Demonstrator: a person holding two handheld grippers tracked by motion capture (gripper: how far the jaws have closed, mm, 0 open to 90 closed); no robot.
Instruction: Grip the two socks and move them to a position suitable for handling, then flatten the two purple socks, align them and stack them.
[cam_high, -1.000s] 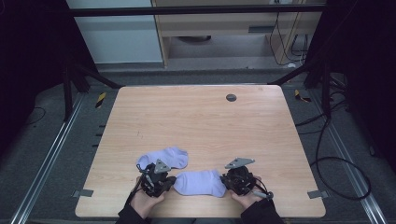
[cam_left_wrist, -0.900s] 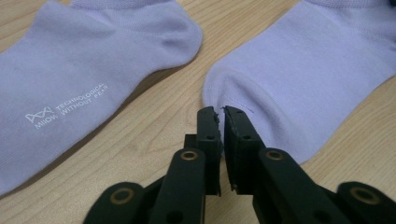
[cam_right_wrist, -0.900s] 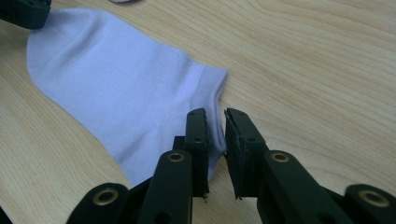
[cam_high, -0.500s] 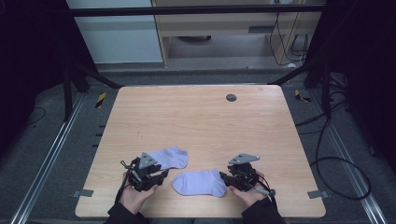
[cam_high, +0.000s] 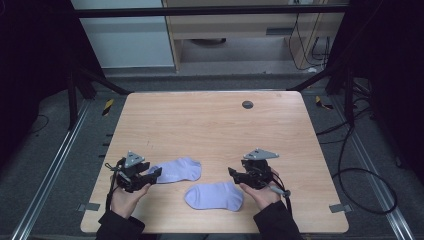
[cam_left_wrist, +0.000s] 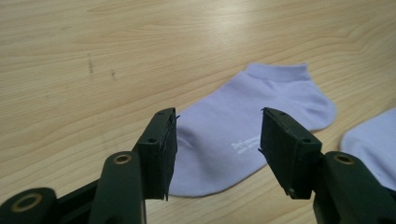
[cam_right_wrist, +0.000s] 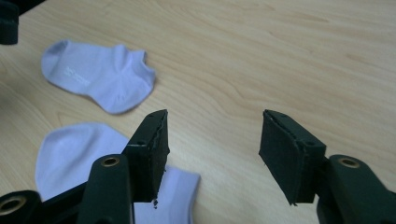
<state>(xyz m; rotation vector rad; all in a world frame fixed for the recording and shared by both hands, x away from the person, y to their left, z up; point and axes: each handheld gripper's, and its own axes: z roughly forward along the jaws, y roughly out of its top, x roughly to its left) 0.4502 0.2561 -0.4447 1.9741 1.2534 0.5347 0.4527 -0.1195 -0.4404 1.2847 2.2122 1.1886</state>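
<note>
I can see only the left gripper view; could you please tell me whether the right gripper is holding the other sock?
Observer: No. The right gripper is open. Its jaws have just been opening, with bare table between them and the near sock beside one jaw.
Operator: Thank you. Where does that sock lie?
Observer: It lies flat near the table's front edge, between the person's two hands, with the right hand just to its right.

Left gripper (cam_high: 154, 175) and right gripper (cam_high: 234, 173), each held in a hand at the near table edge (forearms entering from below), point inward toward one another; both pairs of jaws, just opened, stand wide with nothing gripped.
</note>
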